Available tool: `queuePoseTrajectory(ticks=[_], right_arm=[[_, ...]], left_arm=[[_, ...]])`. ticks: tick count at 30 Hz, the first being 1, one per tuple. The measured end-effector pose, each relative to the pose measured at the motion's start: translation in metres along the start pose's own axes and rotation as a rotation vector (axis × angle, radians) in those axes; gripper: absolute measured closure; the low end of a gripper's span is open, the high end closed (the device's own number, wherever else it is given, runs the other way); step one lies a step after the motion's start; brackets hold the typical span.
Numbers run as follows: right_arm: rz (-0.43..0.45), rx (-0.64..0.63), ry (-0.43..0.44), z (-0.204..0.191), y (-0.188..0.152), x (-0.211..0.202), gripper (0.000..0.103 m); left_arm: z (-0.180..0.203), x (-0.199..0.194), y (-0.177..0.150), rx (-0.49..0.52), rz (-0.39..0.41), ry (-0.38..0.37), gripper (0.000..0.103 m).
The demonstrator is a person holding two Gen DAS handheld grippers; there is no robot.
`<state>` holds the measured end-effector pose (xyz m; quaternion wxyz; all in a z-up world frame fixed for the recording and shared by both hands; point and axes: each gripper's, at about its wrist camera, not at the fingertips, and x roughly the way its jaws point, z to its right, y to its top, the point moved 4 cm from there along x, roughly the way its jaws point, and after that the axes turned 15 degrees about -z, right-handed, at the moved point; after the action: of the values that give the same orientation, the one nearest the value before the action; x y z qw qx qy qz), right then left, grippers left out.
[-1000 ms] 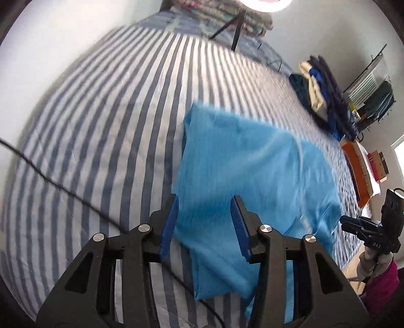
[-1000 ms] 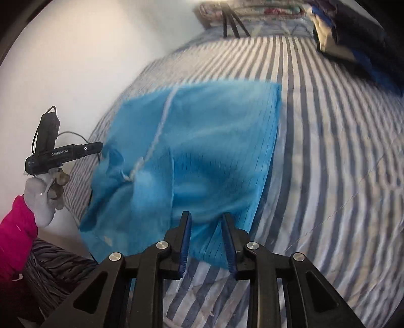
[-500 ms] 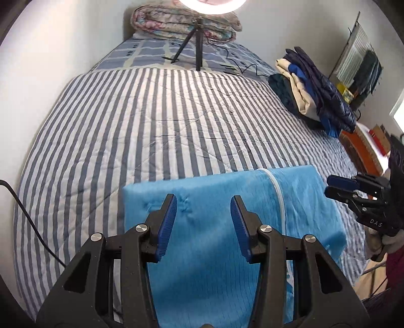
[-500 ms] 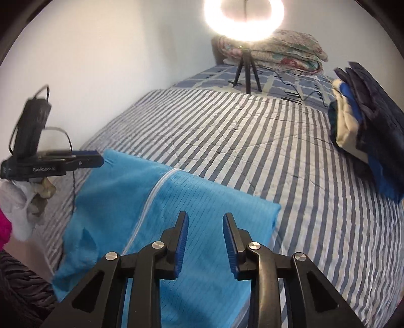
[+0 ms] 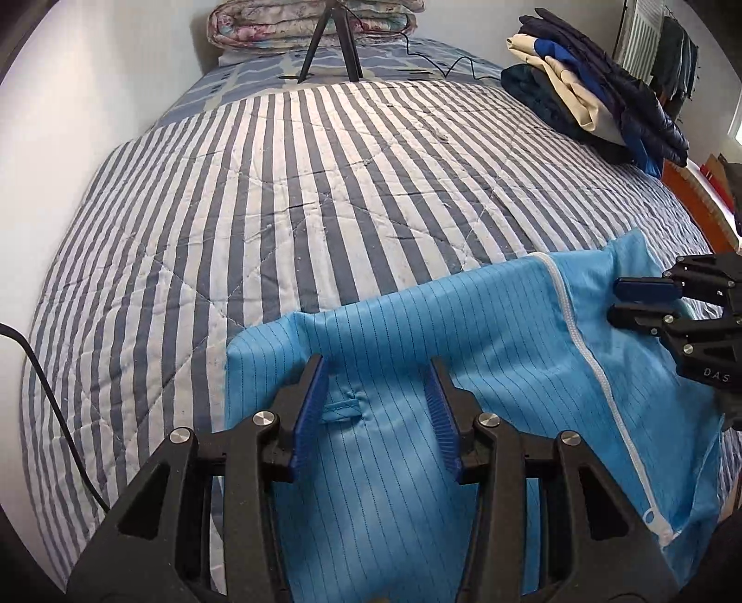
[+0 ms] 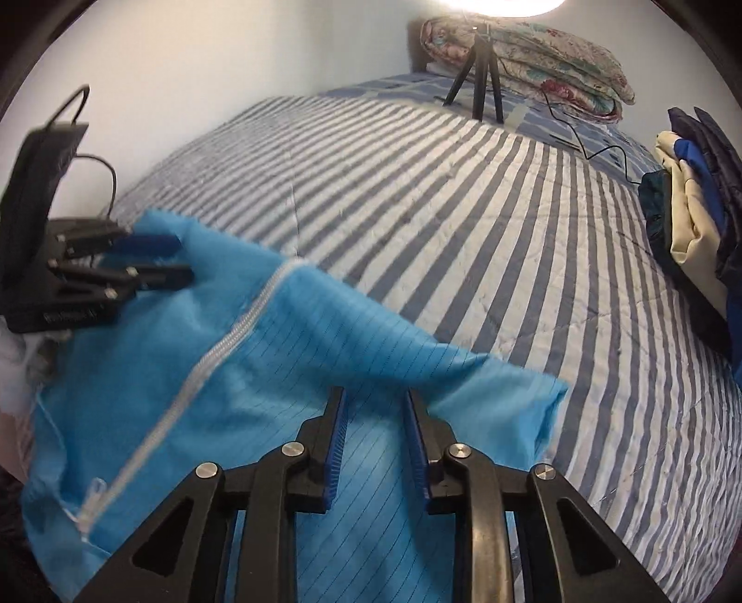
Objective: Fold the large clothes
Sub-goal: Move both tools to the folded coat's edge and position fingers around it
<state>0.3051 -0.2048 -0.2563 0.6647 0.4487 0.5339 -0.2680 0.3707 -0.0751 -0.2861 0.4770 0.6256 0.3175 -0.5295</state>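
A bright blue pinstriped garment [image 5: 510,348] with a white zipper [image 5: 584,352] lies at the near end of the striped bed [image 5: 324,185]. My left gripper [image 5: 378,366] stands over its folded far edge. Its jaws are apart, with the cloth and a small hang loop [image 5: 341,408] showing between them. My right gripper [image 6: 375,394] is at the same raised edge of the garment [image 6: 232,371], right of the zipper [image 6: 222,343]. Its jaws are closing, with cloth between them and a gap still showing. Each view shows the other gripper over the cloth: right gripper [image 5: 621,301], left gripper [image 6: 171,259].
A pile of folded clothes [image 5: 593,93] sits at the bed's right side. A tripod [image 5: 331,41] stands at the far end before a folded floral quilt [image 5: 278,23]. A black cable [image 5: 46,394] runs along the left edge. Striped quilt stretches beyond the garment.
Both views have rolled level and come in lower. The garment's far edge now sits at the fingertips of both grippers. The right jaws have narrowed slightly.
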Motion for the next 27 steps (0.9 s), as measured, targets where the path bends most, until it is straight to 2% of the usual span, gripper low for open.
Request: queuePoseTrajectory(ticks=[4, 7, 9, 12, 16, 18, 24, 25, 27], right_arm=[[-0.005, 0.021, 0.002, 0.002, -0.003, -0.015, 0.08], [0.019, 0.039, 0.031, 0.008, -0.017, -0.034, 0.079], [0.025, 0.044, 0.051, 0.011, -0.029, -0.042, 0.078], [-0.002, 0.05, 0.052, 0.016, -0.05, -0.042, 0.078], [-0.049, 0.041, 0.045, 0.018, -0.071, -0.028, 0.078], [-0.057, 0.024, 0.027, 0.016, -0.078, -0.023, 0.078], [-0.077, 0.045, 0.04, 0.022, -0.09, -0.029, 0.078], [-0.086, 0.047, 0.047, 0.024, -0.095, -0.031, 0.077], [-0.099, 0.054, 0.08, 0.028, -0.106, -0.037, 0.077]], left_arm=[[-0.008, -0.021, -0.011, -0.03, 0.027, -0.008, 0.058], [-0.014, -0.037, -0.026, -0.039, 0.04, -0.064, 0.058], [-0.017, -0.043, -0.038, -0.024, 0.042, -0.051, 0.058], [-0.025, -0.037, -0.05, -0.049, -0.002, -0.074, 0.058], [-0.029, -0.021, -0.064, -0.037, -0.04, -0.038, 0.056], [-0.027, -0.02, -0.066, -0.008, -0.033, -0.023, 0.056], [-0.04, -0.03, -0.082, -0.046, -0.047, -0.045, 0.056], [-0.045, -0.034, -0.085, -0.064, -0.049, -0.056, 0.056], [-0.057, -0.042, -0.093, -0.115, -0.051, -0.123, 0.054]])
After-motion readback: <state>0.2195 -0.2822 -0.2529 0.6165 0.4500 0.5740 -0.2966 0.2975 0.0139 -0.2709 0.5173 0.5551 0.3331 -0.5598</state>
